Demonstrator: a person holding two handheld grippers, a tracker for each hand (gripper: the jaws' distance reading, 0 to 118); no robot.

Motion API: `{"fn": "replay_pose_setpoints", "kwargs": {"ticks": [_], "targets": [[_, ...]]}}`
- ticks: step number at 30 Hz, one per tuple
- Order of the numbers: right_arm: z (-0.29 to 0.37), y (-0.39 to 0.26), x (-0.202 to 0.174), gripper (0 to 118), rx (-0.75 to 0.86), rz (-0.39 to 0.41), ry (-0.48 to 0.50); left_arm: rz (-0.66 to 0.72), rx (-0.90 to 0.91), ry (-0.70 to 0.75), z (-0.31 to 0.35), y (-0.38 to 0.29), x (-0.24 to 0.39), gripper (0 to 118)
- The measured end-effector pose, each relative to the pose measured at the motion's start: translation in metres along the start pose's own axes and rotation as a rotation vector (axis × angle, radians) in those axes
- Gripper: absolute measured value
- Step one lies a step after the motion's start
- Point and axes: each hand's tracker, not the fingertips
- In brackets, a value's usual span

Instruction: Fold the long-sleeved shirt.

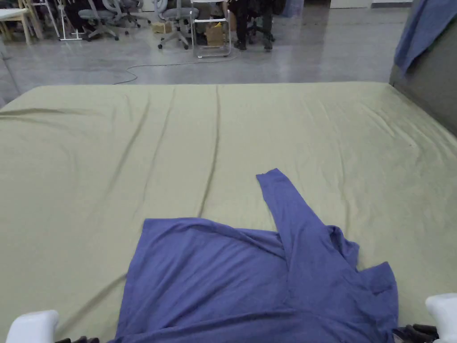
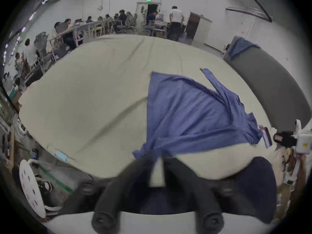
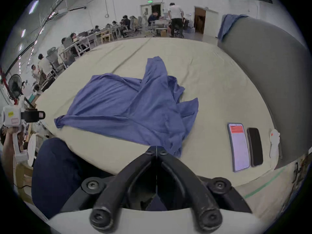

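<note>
A blue long-sleeved shirt (image 1: 232,277) (image 2: 194,112) (image 3: 126,106) lies spread on the pale green sheet (image 1: 178,156), near the front edge. One sleeve (image 1: 285,201) is laid across the body and points away from me. My left gripper (image 1: 78,340) (image 2: 158,156) (image 3: 42,115) sits at the shirt's near left corner; its blurred jaws show a narrow gap with the sheet visible through it. My right gripper (image 1: 413,332) (image 3: 156,150) (image 2: 276,138) is at the near right corner, jaws shut tip to tip, with the fabric edge just past them.
Two phones (image 3: 238,146) (image 3: 255,146) and a small white object (image 3: 274,141) lie on the sheet right of the shirt. A grey padded panel (image 1: 428,80) with a blue cloth (image 1: 424,27) draped on it borders the right side. Chairs and people fill the room beyond.
</note>
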Motion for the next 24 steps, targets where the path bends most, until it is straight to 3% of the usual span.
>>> {"fn": "replay_pose_setpoints", "kwargs": {"ticks": [1,3,4,6,7,8,9,10,11,12,16,19,20,22,24], "targets": [[-0.002,0.006,-0.001,0,-0.006,0.002,-0.009,-0.024,0.001,0.034,-0.011,0.004,0.003,115],[-0.008,0.008,0.004,0,-0.010,0.000,-0.009,-0.080,-0.070,0.102,-0.039,0.013,0.007,118],[-0.010,0.009,0.007,0,-0.010,-0.005,-0.006,-0.087,-0.029,0.053,-0.047,0.015,0.008,118],[-0.014,0.017,0.004,0,-0.006,-0.016,-0.006,-0.146,-0.112,0.083,-0.072,0.017,0.018,116],[-0.017,0.018,0.006,0,-0.006,-0.019,-0.006,-0.126,-0.176,0.021,-0.087,0.013,0.025,116],[-0.020,0.020,0.008,0,-0.008,-0.020,-0.005,-0.162,-0.209,0.016,-0.097,0.010,0.028,110],[-0.023,0.025,0.005,0,-0.011,-0.018,-0.008,-0.193,-0.229,0.007,-0.109,0.005,0.028,96],[-0.027,0.027,0.007,0,-0.011,-0.018,-0.014,-0.283,-0.206,0.106,-0.119,0.004,0.025,65],[-0.029,0.029,0.009,0,-0.013,-0.019,-0.024,-0.320,-0.205,0.159,-0.123,0.000,0.026,11],[-0.032,0.031,0.012,0,-0.015,-0.021,-0.032,-0.310,-0.199,0.139,-0.122,-0.004,0.025,6],[-0.045,0.055,0.017,0,-0.021,-0.022,-0.031,-0.319,-0.182,0.036,-0.086,-0.006,0.043,5],[-0.066,0.105,0.025,0,0.027,-0.032,0.041,-0.271,-0.163,0.022,-0.074,0.005,0.037,5],[-0.079,0.133,0.025,26,0.035,-0.025,0.051,-0.231,-0.148,-0.002,-0.069,0.009,0.035,5],[-0.112,0.192,0.022,110,0.025,0.012,0.066,-0.182,-0.126,-0.024,-0.063,0.014,0.031,5],[-0.157,0.240,0.017,118,0.090,-0.009,0.082,-0.167,-0.118,-0.019,-0.060,0.019,0.029,5]]}}
